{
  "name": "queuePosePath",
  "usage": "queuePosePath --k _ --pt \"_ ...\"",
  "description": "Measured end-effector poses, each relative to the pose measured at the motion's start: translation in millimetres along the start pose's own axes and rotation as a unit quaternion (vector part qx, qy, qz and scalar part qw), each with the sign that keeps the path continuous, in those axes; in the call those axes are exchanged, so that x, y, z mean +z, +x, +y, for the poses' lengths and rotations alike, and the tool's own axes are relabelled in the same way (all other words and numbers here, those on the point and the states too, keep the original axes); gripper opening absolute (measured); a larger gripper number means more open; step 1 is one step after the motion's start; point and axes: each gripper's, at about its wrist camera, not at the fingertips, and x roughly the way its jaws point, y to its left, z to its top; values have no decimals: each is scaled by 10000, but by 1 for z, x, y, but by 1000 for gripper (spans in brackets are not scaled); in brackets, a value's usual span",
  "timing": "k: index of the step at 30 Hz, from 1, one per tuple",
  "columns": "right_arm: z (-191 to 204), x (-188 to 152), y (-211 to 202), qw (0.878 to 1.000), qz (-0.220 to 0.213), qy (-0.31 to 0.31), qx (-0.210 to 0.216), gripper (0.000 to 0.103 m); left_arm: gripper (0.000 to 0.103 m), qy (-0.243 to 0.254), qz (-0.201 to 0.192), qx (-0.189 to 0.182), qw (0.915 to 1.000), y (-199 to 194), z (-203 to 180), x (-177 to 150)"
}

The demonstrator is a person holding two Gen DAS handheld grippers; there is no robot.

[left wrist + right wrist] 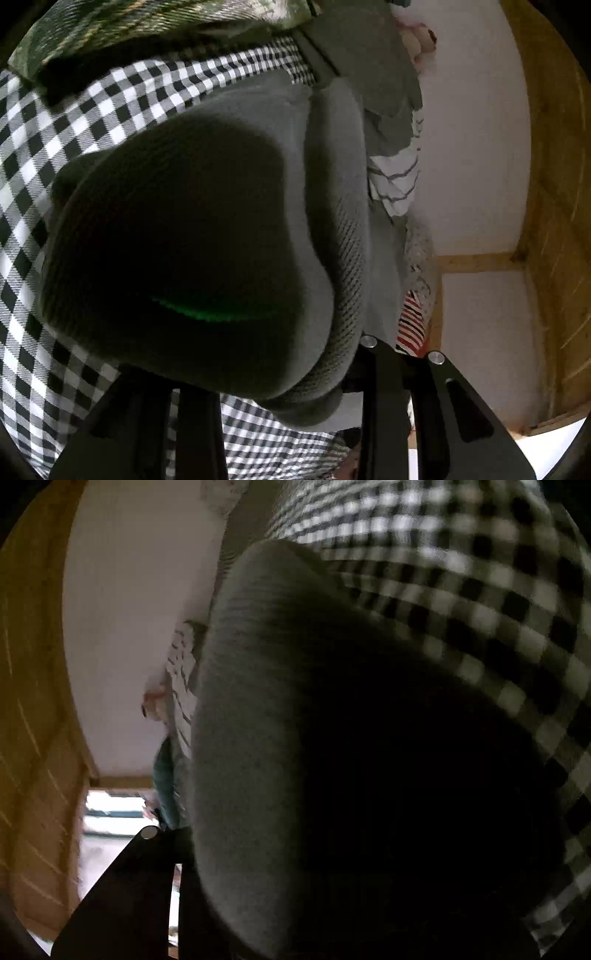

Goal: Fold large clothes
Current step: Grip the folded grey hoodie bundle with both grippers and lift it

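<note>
Grey knit garment (325,229) bunches over both lenses above checked cloth (74,122), presumably lifted for folding; left gripper (280,406) and right gripper (177,886) grip state: cannot tell.

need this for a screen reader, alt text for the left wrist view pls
A bulging fold of grey knit garment fills the frame right in front of the left gripper, whose black fingers show at the bottom edge. Behind it lies black-and-white checked fabric, with a white wall and wooden frame at right.

Legible markings: none.
You will find no readable text, label, brand, number or sign in either wrist view.
</note>
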Motion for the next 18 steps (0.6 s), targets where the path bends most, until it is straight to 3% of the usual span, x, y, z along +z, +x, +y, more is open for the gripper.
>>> queuePosePath --k 3,5,10,18 --pt "15 1 -6 9998 -61 -165 -4 26 30 87 -17 -2 10000 -5 -10 3" --pt "32 1 -13 9990 -121 -421 57 24 30 397 -96 32 9992 -12 -26 6" --pt "76 2 -24 9956 -179 -895 195 23 30 872 -343 -118 9955 -37 -67 14" --pt "152 1 -40 9885 -201 -1357 643 23 30 1220 -524 -490 9899 -79 -119 30"
